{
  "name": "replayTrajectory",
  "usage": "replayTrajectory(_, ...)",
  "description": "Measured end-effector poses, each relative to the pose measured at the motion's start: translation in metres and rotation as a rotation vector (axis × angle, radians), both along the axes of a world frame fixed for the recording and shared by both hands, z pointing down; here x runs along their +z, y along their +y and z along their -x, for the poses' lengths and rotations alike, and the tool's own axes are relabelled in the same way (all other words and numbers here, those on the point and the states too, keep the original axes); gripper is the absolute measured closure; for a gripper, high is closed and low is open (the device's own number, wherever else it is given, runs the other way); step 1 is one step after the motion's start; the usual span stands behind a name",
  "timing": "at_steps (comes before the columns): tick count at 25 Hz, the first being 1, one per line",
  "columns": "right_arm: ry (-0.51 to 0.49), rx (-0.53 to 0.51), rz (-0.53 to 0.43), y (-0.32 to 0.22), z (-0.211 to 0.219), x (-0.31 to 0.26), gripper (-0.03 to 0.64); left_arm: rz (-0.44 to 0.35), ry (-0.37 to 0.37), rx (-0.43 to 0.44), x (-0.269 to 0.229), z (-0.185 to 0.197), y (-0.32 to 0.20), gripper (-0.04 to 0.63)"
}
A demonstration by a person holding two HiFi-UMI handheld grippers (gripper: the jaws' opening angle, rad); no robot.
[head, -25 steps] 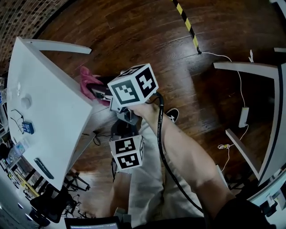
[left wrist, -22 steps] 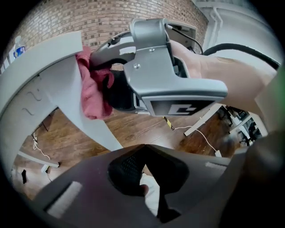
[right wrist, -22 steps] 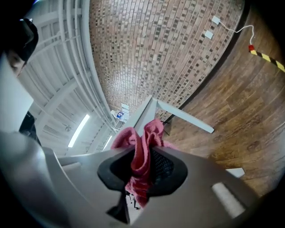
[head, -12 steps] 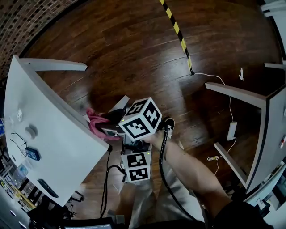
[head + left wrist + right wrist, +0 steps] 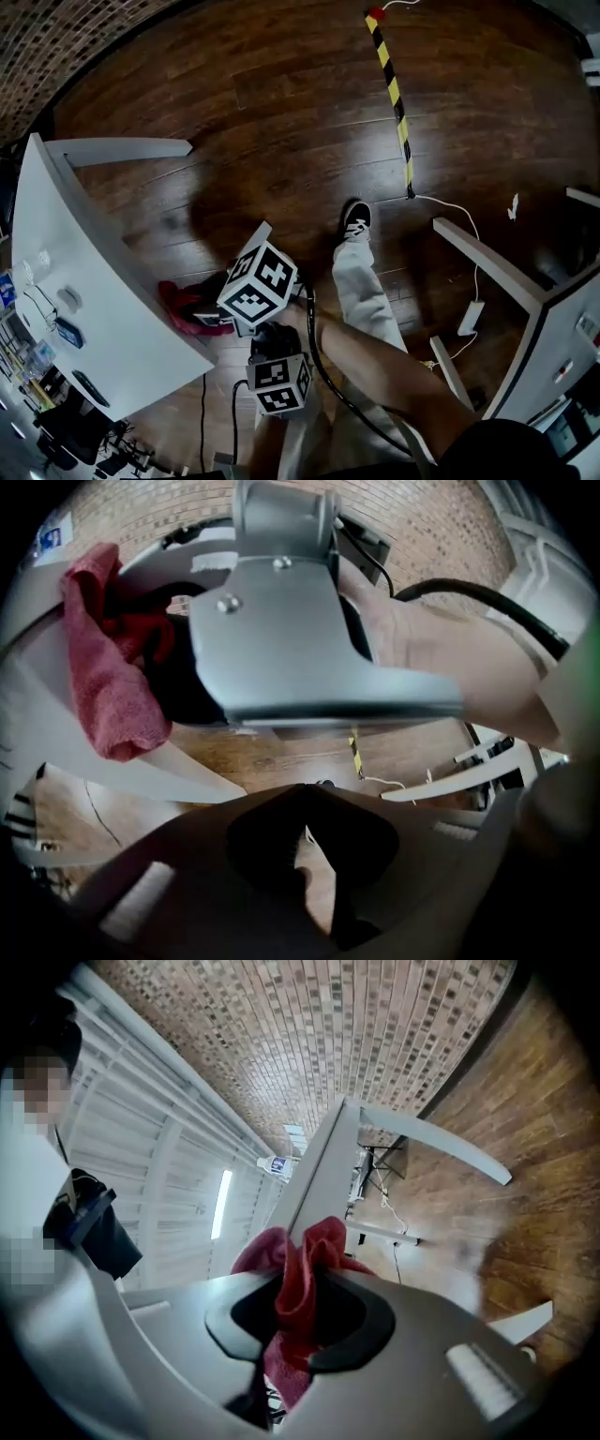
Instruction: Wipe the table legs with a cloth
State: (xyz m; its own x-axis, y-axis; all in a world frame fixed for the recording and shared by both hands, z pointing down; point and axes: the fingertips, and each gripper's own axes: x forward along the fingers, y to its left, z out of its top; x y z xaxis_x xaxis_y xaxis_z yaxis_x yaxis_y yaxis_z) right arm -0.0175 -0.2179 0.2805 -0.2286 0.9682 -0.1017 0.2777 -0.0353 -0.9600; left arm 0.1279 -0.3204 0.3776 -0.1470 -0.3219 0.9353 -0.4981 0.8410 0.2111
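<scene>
Nubbly red cloth (image 5: 300, 1290), glossy wooden floor (image 5: 281, 122)

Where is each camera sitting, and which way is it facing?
Head view: on the person's head, looking down at the floor, white table and red cloth; right forearm, trouser leg and shoe show.
Right gripper view: on the right tool, shut on the cloth, facing the table edge and brick wall; a person in white shows at left.
Left gripper view: on the left tool, shut, facing the right tool's body and the hand holding it.
All three share the cloth.
</scene>
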Motion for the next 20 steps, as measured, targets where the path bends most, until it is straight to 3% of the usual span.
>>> replayTrajectory(6,0.025,-0.161,0.008,0.009,0.006,-0.005,0.563,0.018,-0.064,-0.372,-0.011,0.05,0.0,0.595)
replayTrajectory(15,0.013,-0.295,0.013,0.016,0.036,-0.01,0.563,0.077,-0.189,-0.567,-0.034,0.102,0.02,0.595)
replayTrajectory(20,-0.011,-0.385,0.013,0.021,0.053,-0.011,0.563,0.069,-0.228,-0.697,-0.041,0.129,0.034,0.595)
